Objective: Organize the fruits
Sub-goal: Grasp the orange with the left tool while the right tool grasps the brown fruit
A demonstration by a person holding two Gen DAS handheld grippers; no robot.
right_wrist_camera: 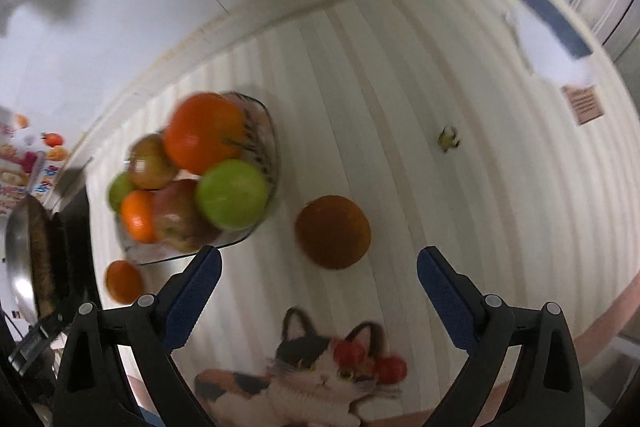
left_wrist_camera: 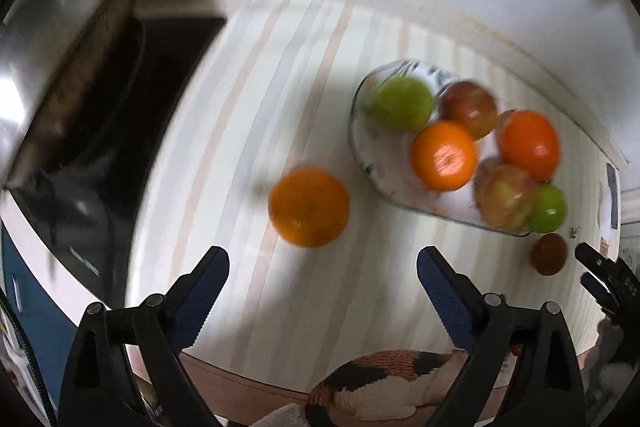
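A glass bowl holds several fruits: green apples, red apples and oranges. It also shows in the right wrist view. A loose orange lies on the striped cloth just ahead of my left gripper, which is open and empty. A darker orange lies just ahead of my right gripper, also open and empty. That darker orange shows small in the left wrist view. The loose orange shows in the right wrist view at the left.
A steel pan sits on a black stove to the left. The cloth has a cat picture at its near edge. A small dark scrap lies on the cloth to the right. A white wall stands behind.
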